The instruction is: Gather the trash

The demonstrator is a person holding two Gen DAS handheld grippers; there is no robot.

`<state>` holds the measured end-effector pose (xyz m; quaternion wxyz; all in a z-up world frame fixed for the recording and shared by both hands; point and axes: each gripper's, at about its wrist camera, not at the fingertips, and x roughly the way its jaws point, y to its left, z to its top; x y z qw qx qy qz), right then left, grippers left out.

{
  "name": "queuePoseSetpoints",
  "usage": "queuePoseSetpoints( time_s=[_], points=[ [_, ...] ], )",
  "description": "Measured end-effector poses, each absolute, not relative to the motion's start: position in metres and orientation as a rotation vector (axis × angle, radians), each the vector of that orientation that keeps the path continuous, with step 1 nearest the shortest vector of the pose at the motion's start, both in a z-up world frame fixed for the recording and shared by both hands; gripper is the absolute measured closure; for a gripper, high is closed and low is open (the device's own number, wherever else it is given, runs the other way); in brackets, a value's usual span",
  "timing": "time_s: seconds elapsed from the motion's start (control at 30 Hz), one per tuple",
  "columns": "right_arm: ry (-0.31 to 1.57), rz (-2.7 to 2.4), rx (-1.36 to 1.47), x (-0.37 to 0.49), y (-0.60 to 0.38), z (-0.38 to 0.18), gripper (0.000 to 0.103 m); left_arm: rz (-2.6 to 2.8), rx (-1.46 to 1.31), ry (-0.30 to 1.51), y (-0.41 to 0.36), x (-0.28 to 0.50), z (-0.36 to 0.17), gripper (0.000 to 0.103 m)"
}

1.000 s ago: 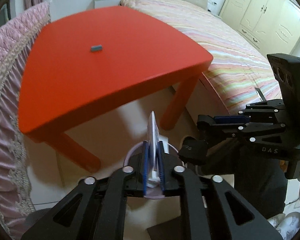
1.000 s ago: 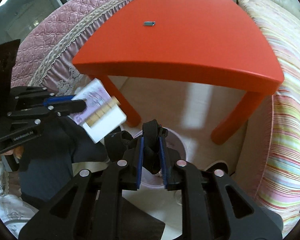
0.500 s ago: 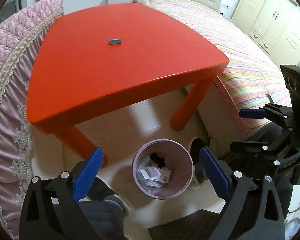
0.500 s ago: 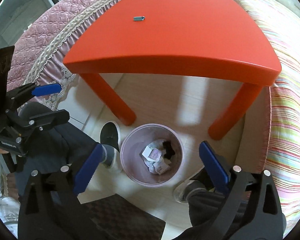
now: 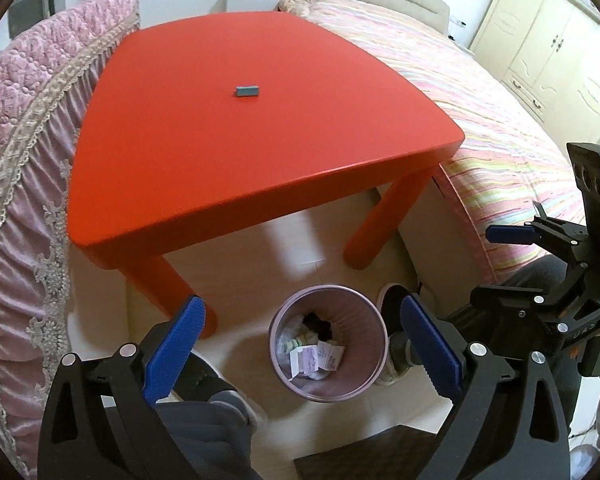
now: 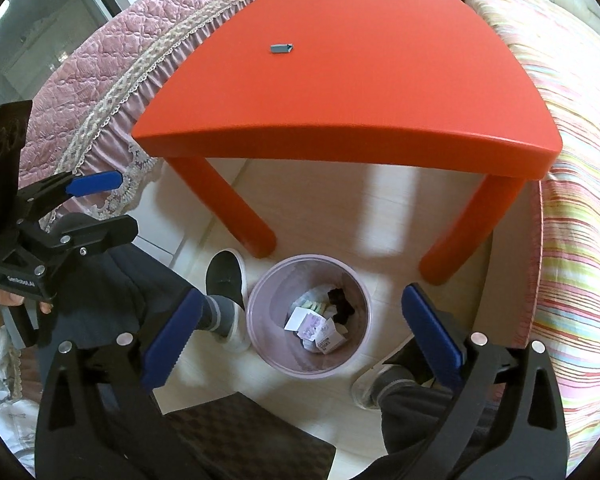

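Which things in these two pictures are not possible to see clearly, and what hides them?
- Small grey item on the red table: too small in both views to tell what it is.
- Bottom of the pink bin: covered by the trash in both views.
- Print on the white packets: too small to read reliably.
- Table's far legs: hidden under the tabletop.
- Person's feet: partly behind the open left tongs and right tongs.
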<state>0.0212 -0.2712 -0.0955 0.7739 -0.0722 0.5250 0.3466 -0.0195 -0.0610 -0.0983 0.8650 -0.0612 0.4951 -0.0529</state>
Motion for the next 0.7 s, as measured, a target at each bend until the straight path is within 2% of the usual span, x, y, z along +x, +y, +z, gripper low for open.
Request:
queuePoseSetpoints(
  time_s=[0.7],
  points=[
    [1.011, 0.762, -0.176, 0.089, -0.25, -0.012, 0.004, -0.07, -0.115, 0.935, -0.023, 0.026, -0.035, 0.008]
  ],
)
